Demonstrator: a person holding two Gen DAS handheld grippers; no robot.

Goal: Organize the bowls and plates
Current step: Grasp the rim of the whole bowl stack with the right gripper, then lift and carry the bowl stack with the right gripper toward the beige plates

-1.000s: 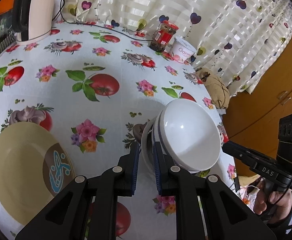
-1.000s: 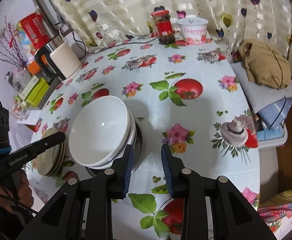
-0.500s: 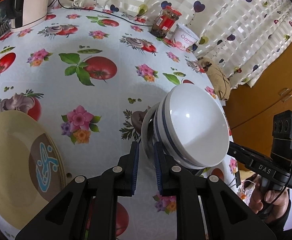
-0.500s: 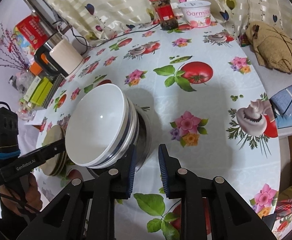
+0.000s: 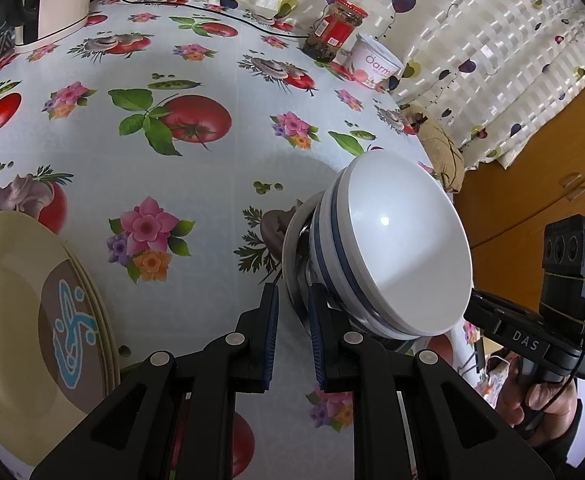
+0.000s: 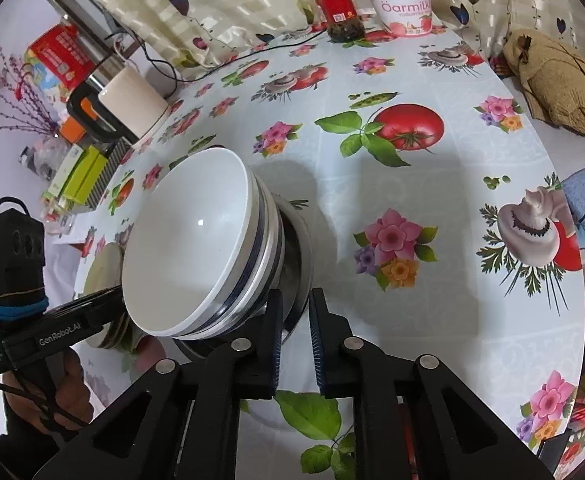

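A stack of white bowls (image 5: 392, 248) with blue bands sits nested in a steel bowl (image 5: 297, 240) above the flowered tablecloth. My left gripper (image 5: 293, 320) is shut on the steel rim at its near left side. Seen from the other side, the white bowls (image 6: 196, 248) lean toward the left, and my right gripper (image 6: 295, 320) is shut on the steel bowl (image 6: 300, 248) at its rim. Whether the steel bowl's base touches the cloth, I cannot tell. Beige plates (image 5: 24, 320) with a blue and brown motif lie stacked at the lower left.
A cream kettle (image 6: 132, 96) with its cable stands at the back left, next to boxes. A red-lidded jar (image 5: 334, 28) and a yogurt tub (image 5: 376, 66) stand by the curtain. A woven bag (image 6: 556, 84) lies beyond the right table edge. A hand holds each gripper.
Both grippers have sunk toward the table with the bowl stack between them. The right jaws have narrowed onto the steel rim. The beige plates now sit closer at the left.
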